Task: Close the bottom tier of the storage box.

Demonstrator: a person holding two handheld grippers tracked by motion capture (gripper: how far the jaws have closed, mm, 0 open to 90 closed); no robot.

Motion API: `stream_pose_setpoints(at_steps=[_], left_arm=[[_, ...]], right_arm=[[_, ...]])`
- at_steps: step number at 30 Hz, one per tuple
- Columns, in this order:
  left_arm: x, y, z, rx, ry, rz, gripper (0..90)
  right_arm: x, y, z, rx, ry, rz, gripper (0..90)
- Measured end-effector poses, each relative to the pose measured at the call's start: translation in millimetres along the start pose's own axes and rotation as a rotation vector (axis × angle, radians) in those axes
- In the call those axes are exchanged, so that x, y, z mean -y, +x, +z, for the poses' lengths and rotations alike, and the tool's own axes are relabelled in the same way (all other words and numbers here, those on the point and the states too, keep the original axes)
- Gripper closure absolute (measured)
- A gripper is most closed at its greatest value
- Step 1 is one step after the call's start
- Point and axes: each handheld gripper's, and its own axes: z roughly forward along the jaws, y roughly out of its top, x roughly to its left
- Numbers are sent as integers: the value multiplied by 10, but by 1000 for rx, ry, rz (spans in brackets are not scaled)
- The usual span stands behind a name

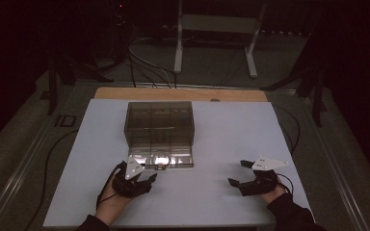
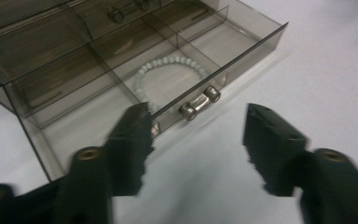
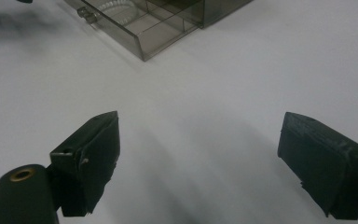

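A smoky see-through drawer box (image 1: 159, 120) stands on the white table top (image 1: 221, 134). Its bottom drawer (image 1: 169, 160) is pulled out toward me. In one of the drawer's compartments lies a white bead bracelet (image 2: 168, 70), also seen as the bracelet (image 3: 114, 7) in the right gripper view. A small metal handle (image 2: 199, 101) sits on the drawer front. My left gripper (image 1: 142, 172) is open just in front of that handle; the left gripper (image 2: 198, 128) holds nothing. Off to the right, my right gripper (image 1: 238, 173) is open over bare table, and the right gripper (image 3: 198, 135) is empty, with the drawer's corner (image 3: 144, 42) far ahead.
The box has several divided compartments (image 2: 60, 84) with small dark items farther back. Beyond the white top a wooden table edge (image 1: 178, 94) shows. Cables (image 1: 144, 62) and a white stand (image 1: 217, 29) sit on the dark floor behind.
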Motion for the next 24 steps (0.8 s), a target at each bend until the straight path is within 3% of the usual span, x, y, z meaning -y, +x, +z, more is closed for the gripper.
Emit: stream_pose_setpoints(at_steps=[10,24], left_arm=[[19,21,26,25,21,13,755],[-3,77,81,34,24,0,863]], right_arm=[[-1,4,3,1,0,-5,132],[-4,14,7,-2,6,-8,132]])
